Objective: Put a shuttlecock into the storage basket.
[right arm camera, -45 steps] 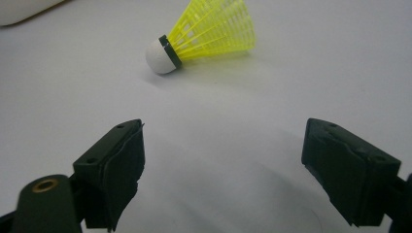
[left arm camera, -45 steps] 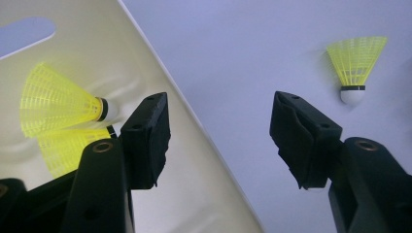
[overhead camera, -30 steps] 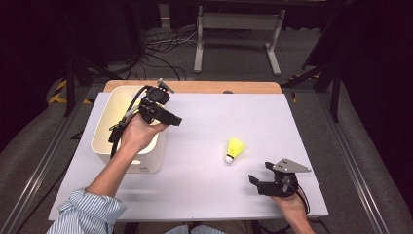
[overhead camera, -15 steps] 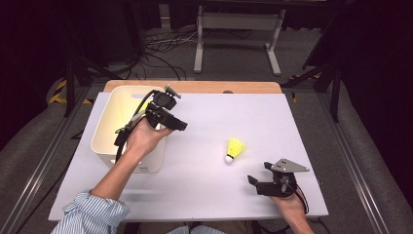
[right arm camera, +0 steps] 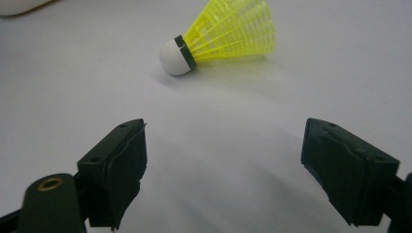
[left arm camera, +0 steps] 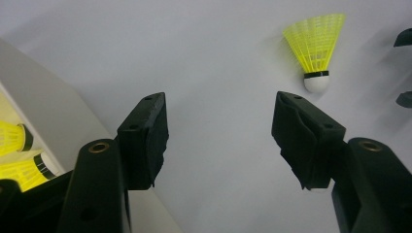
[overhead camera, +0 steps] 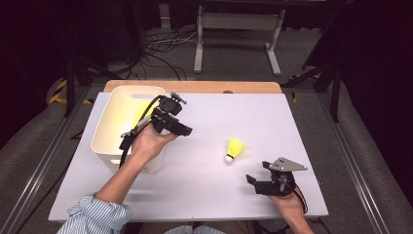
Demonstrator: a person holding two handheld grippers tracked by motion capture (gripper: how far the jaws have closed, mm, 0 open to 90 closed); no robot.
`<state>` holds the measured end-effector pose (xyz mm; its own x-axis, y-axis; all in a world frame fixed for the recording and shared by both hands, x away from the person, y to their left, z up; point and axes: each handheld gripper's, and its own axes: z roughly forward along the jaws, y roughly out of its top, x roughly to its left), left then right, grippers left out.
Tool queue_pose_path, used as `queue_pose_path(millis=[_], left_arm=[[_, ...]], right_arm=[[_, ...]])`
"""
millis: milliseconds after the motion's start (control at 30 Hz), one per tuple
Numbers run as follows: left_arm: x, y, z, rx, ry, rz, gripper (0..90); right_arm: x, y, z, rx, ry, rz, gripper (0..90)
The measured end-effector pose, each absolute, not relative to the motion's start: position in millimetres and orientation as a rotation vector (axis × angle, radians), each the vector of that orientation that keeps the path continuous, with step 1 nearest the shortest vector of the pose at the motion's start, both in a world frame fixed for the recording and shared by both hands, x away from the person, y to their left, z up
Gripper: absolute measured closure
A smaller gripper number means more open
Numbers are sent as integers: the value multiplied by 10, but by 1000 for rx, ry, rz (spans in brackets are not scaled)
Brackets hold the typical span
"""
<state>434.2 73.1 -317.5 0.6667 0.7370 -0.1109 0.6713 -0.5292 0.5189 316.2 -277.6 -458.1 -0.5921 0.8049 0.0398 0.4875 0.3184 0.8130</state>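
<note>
A yellow shuttlecock with a white cork (overhead camera: pixel 234 149) (left arm camera: pixel 315 48) (right arm camera: pixel 218 36) lies on its side on the white table, right of the middle. My left gripper (overhead camera: pixel 184 129) (left arm camera: pixel 218 121) hangs open by the right wall of a white bin (overhead camera: pixel 109 131). It points toward the shuttlecock and has nothing between its jaws. Two more yellow shuttlecocks (left arm camera: pixel 19 155) lie inside the bin. My right gripper (overhead camera: pixel 252 183) (right arm camera: pixel 223 141) rests open near the table's front right, just short of the lying shuttlecock, and holds nothing.
The white tabletop (overhead camera: pixel 204 195) has a wooden strip (overhead camera: pixel 195 87) along its far edge. Beyond it on the floor stand a metal frame (overhead camera: pixel 234 29) and loose cables (overhead camera: pixel 165 48). Rails run along both sides of the table.
My left gripper has drifted a little to the right and nearer, away from over the bin. The right gripper and the shuttlecock on the table have stayed put.
</note>
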Motion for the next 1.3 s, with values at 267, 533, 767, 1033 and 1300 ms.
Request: queue_pose_path(millis=[267, 533, 767, 1033, 1300], left_arm=[[4319, 647, -3230, 2361, 1074, 149, 383], [4275, 615, -3288, 2361, 1079, 141, 378], [4253, 584, -3316, 2369, 1078, 151, 374], [4245, 556, -3363, 2374, 1074, 144, 373], [4223, 550, -3379, 2374, 1077, 145, 371]], right_arm=[[3186, -2715, -4547, 1166, 2227, 1162, 188], [3282, -2614, -4502, 1196, 2246, 1149, 198], [3396, -2487, -4445, 1219, 2261, 1140, 215], [3521, -2349, -4419, 1260, 2289, 1095, 229], [3649, -2250, -4415, 1321, 2318, 1039, 234]])
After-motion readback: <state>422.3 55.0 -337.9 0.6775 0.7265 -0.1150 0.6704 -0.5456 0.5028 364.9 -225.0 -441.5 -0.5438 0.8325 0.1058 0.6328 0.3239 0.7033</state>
